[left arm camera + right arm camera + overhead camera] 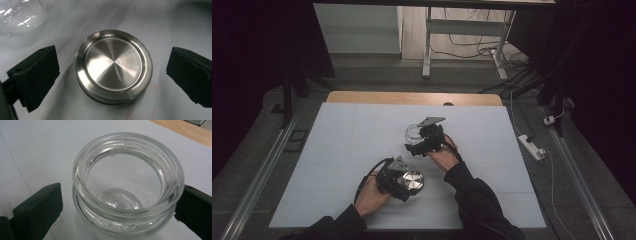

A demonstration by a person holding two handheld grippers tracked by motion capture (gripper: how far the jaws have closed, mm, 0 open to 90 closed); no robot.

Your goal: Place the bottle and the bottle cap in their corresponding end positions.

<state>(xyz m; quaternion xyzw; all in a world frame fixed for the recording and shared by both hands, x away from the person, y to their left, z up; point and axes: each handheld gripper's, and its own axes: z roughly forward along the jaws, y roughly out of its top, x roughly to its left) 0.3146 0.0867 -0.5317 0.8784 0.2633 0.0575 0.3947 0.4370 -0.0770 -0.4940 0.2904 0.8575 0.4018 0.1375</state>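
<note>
White table (pixel 342 150): lid (pixel 114 66), jar (pixel 127 187) between open tools.

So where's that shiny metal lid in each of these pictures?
High view: the metal lid lies low and centre on the white sheet, by the left gripper.
Left gripper view: centre, flat between open jaws.
Right gripper view: not in it.
Shared landmark: the glass jar, top left in the left gripper view.

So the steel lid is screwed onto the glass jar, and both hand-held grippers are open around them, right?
Not quite. The steel lid lies on the white table cover, apart from the glass jar, whose mouth stands open in the right gripper view. The left hand-held gripper is open around the lid, the right hand-held gripper around the jar.
</note>
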